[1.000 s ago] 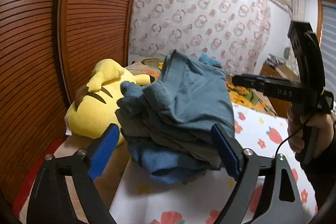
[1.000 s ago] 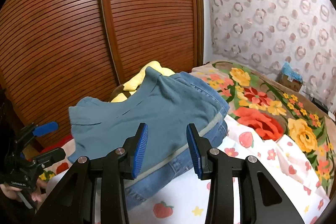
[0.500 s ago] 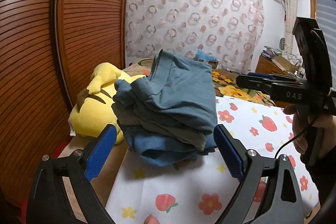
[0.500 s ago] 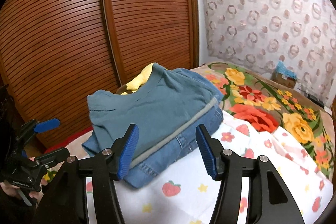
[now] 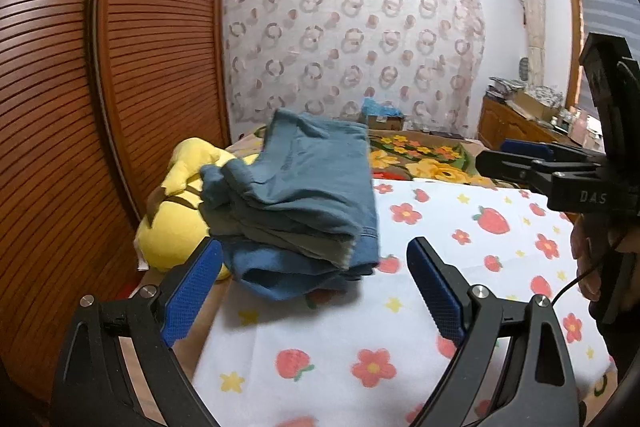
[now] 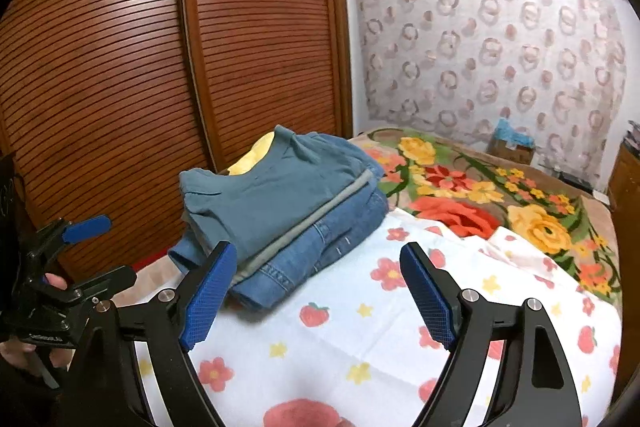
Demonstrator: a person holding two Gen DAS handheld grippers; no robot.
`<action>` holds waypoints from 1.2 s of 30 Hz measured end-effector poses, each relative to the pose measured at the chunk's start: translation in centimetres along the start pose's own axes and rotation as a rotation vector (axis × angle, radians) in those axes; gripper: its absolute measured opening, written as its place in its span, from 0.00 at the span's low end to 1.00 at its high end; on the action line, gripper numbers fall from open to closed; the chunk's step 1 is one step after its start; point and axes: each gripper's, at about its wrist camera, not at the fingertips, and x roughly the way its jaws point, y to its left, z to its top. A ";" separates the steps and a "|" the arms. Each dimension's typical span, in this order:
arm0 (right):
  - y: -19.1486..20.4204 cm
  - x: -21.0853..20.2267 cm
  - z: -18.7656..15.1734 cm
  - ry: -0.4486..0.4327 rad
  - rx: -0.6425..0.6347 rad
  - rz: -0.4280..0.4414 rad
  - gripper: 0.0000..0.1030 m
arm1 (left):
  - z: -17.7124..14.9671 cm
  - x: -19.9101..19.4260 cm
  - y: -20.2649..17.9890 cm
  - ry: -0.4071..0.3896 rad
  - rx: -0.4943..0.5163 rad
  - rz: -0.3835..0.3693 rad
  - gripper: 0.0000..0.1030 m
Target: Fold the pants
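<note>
On a bed spread with a strawberry-print sheet (image 5: pixel 460 227), folded pants (image 5: pixel 304 203) lie in a stack at centre frame, teal cloth on top, a grey band below it and blue denim at the bottom. The stack's far edge rests against a yellow plush toy (image 5: pixel 176 223) at left centre, below a slatted wooden door (image 6: pixel 120 67). In the right wrist view the denim layer shows seams and stitching along the near edge.

The left gripper (image 5: pixel 312 287) stands wide apart at the bottom of its frame, with nothing between its blue pads and only sheet beneath. The right gripper (image 6: pixel 316 291) has its jaws opening, also empty; its left pad overlaps the stack's near corner in the picture, though contact cannot be confirmed. Each tool shows at the edge of the other's view, held in a person's hand.

The fold looks largely done, both tools being clear of the cloth. The pants will likely handle as soft and limp, the denim adding some weight and stiffness; layers could slide apart. A firm hold would best take all layers together at the thick folded edge nearest the grippers, one tool at each corner.
</note>
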 end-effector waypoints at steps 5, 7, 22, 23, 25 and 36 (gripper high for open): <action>0.9 -2.5 -1.4 -0.023 0.018 -0.037 0.83 | -0.1 -1.1 -1.5 -0.007 0.009 -0.045 0.91; 1.2 -3.5 -2.0 -0.027 0.030 -0.052 0.83 | -0.1 -1.5 -2.1 -0.008 0.013 -0.060 0.91; 4.1 -10.0 -5.2 -0.039 0.121 -0.207 0.83 | -0.9 -2.6 -6.9 0.012 0.067 -0.161 0.91; 4.3 -10.4 -5.3 -0.041 0.127 -0.216 0.83 | -0.9 -2.8 -7.3 0.010 0.073 -0.171 0.91; 4.7 -11.1 -5.5 -0.042 0.135 -0.230 0.83 | -0.9 -3.1 -7.9 0.007 0.082 -0.180 0.91; 7.2 -14.3 -7.1 -0.058 0.214 -0.311 0.83 | -1.7 -4.9 -10.8 0.010 0.110 -0.228 0.91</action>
